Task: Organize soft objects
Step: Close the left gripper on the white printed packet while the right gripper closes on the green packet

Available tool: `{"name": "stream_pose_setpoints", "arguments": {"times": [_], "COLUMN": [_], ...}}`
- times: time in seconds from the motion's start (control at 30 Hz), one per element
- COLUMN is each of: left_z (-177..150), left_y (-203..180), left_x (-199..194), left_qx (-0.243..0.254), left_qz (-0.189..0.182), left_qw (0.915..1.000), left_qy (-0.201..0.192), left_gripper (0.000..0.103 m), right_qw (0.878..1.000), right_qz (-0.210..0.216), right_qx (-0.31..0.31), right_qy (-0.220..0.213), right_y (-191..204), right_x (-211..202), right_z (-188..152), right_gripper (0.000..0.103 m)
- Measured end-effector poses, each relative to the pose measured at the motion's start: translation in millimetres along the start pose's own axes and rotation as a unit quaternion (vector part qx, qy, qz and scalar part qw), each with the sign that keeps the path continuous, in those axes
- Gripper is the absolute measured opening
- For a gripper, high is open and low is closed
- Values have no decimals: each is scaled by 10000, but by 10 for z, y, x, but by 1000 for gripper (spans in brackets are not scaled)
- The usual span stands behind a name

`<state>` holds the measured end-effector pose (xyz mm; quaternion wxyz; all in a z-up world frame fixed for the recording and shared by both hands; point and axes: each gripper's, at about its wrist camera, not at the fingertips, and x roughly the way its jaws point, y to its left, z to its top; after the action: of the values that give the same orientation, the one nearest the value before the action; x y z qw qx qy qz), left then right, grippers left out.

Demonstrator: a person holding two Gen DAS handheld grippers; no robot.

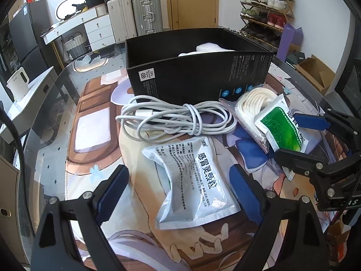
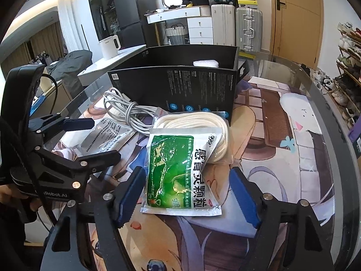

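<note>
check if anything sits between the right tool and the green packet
Nothing visible does. The right tool is open with the green packet already lying between its fingers, its far end resting on the bagged white rope. The black box stands beyond, behind the rope.

Bright daylit room: white walls, wooden door [image 1: 194,2], suitcases [image 1: 135,15], shoe rack [image 1: 264,11], white drawers [image 1: 98,29], dark cabinet [image 2: 128,11].
</note>
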<state>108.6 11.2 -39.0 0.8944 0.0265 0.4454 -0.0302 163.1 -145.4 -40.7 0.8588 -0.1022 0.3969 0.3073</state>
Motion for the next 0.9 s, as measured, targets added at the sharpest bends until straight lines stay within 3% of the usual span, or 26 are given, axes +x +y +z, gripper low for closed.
{"name": "stream_pose_setpoints", "arguments": {"times": [0.3,0.4,0.5,0.67,0.9], "left_z": [-12,-16,-24,-42,-62], "left_y": [24,12,15,31,-22], "left_x": [-10,-13,-18,-40,-78], "left_qx": [21,35,21,5,158], "left_qz": [-45,-52,-101,-203,-274], "left_qw": [10000,10000,9999,9997,9993], "left_qy": [-42,-54,-72,-126,-190], "left_gripper": [87,85,81,70,52], "right_qw": [9997,9994,9994,9992,9994], "right_qz": [-60,-103,-60,-7,119], "right_qx": [-254,-337,-348,-369,-259], "right_qy": [4,21,-3,-126,-208], "right_y": [99,130,129,125,63], "right_x": [1,17,12,-45,-63], "right_z": [-3,-5,-7,-30,-22], "right_gripper": [72,62,57,51,50]}}
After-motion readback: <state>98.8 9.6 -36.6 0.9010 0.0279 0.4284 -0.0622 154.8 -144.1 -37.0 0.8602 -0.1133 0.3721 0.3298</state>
